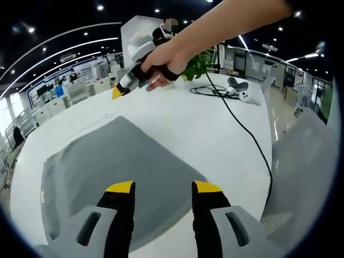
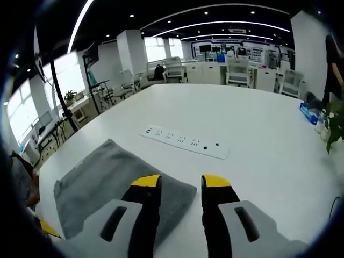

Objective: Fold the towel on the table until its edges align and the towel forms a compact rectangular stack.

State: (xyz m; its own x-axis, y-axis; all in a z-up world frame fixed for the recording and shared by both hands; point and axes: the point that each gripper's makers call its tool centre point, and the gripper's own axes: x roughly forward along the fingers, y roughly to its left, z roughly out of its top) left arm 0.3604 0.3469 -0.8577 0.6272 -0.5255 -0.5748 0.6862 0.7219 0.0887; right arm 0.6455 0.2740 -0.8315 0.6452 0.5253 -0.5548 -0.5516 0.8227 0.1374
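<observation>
A: Setting: open office, white table. Where's your towel?

B: Grey towel, one item, spread flat on the table, below both your tools.

A: Left gripper?

B: Jaws parted, empty, above the towel's near edge. Right gripper: likewise parted, empty, over a towel corner.

A: Obscured?

B: Near towel edge hidden behind the jaws. A power strip lies just beyond; a black cable crosses the table.
</observation>
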